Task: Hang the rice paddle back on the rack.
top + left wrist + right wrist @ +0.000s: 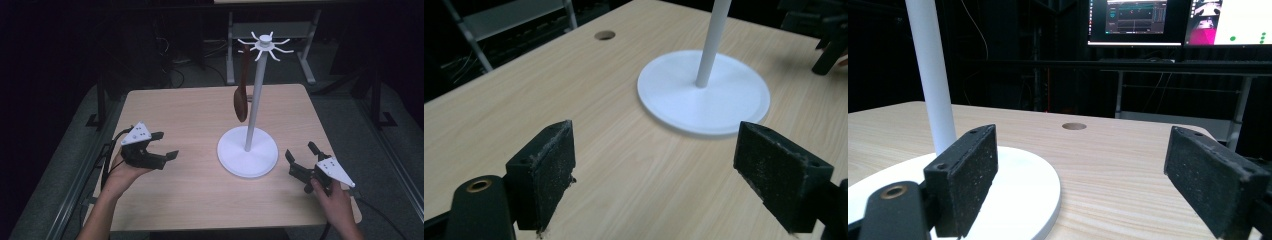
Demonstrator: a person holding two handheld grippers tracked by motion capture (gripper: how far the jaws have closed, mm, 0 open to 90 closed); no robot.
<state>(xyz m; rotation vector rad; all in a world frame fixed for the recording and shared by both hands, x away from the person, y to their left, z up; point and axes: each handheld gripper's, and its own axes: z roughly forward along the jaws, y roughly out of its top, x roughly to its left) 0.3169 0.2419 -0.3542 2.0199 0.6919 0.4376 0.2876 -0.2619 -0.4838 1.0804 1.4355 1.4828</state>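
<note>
No text, label, brand or number can be read anywhere. The two monitors [1178,22] behind the surface, seen from the right gripper view, show graphics and coloured dots, but any lettering there is too small to make out.

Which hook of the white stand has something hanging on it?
The hook at the crown's left of the white stand: a brown spoon hangs there; the others are bare.

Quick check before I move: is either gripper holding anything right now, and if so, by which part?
Nothing is held. The left gripper and right gripper both stand open and empty above the table. The brown spoon hangs from the white stand, untouched.
</note>
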